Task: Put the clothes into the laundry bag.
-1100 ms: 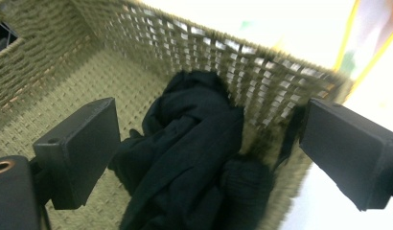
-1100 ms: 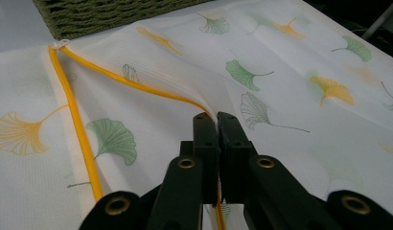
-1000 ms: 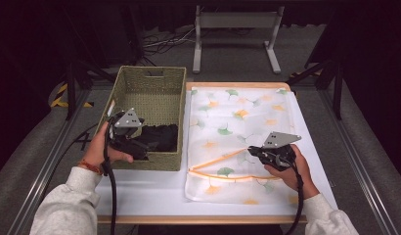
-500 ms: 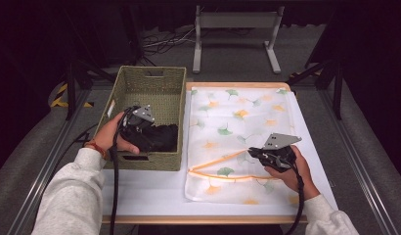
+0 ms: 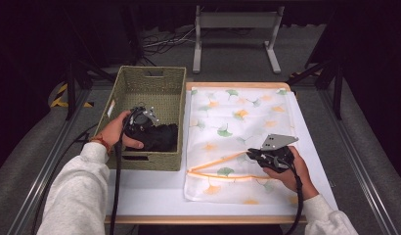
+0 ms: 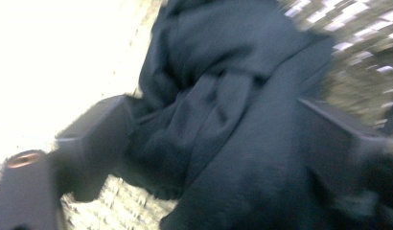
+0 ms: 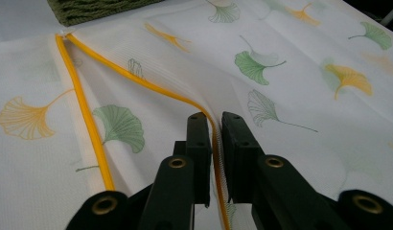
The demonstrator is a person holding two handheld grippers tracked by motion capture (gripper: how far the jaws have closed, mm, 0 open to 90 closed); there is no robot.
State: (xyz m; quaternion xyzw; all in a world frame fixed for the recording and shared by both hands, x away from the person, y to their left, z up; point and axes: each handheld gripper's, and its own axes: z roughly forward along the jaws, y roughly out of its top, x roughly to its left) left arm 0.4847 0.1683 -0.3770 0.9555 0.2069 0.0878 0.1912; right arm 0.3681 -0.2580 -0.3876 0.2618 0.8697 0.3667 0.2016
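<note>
The right gripper [image 7: 213,143] holds the orange zipper edge [image 7: 84,110] of the white mesh bag [image 5: 237,117] between its narrow jaws, which have just been opening slightly. To its left, the left gripper [image 5: 140,122] stands wide open around the black cloth [image 6: 223,120] inside the woven basket [image 5: 149,81], beside the bag.

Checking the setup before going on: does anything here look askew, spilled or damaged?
Nothing stands out. The mesh bag lies flat, its orange-edged opening lifted by the right gripper; the dark garment sits bunched inside the basket.
</note>
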